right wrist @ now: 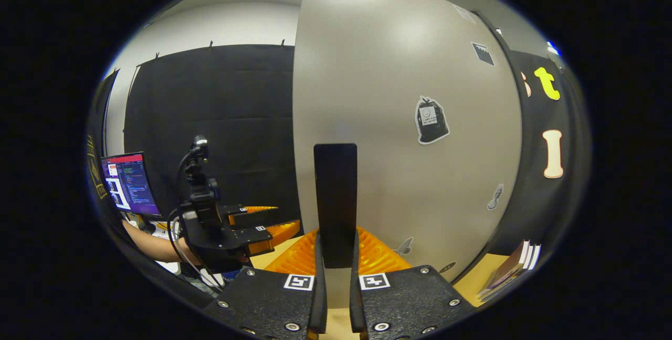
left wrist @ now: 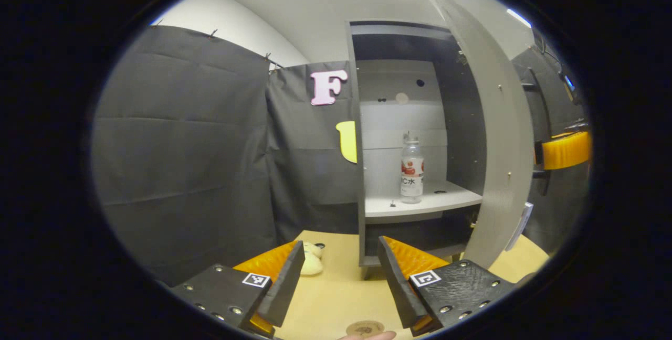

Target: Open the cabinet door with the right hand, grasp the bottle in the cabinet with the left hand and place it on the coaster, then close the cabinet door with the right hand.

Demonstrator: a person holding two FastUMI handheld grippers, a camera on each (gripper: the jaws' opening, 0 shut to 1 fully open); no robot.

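The right tongs pinch the door handle, holding the cabinet door wide so the spread left tongs can reach the water bottle standing upright on the shelf.

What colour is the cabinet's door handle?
Black: a tall flat bar handle on the pale grey door, clearest in the right gripper view.

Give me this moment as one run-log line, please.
door: open | right gripper: shut on handle | left gripper: open | bottle: on shelf
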